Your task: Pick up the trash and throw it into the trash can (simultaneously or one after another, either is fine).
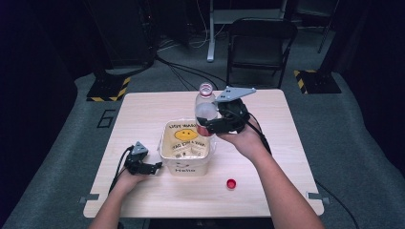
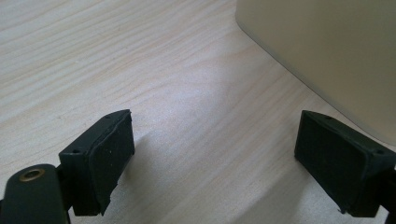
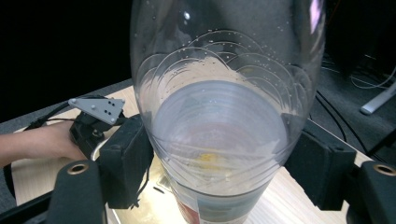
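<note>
Clear plastic bottle (image 1: 204, 107) is held clamped upside down between right gripper (image 1: 210, 125) fingers, above cream tub (image 1: 185, 164). Left gripper (image 1: 154, 168) is rested on table (image 1: 143, 109), fingers spread, empty. Red cap (image 1: 231, 183) lies nearby.

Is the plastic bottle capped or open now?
Open, it seems. The bottle in the right gripper shows a bare neck, and a red cap lies on the table.

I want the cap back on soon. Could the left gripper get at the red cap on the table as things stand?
Probably yes: the left gripper is open and holds nothing, and the red cap lies alone on bare table, though the tub stands partly between them.
</note>
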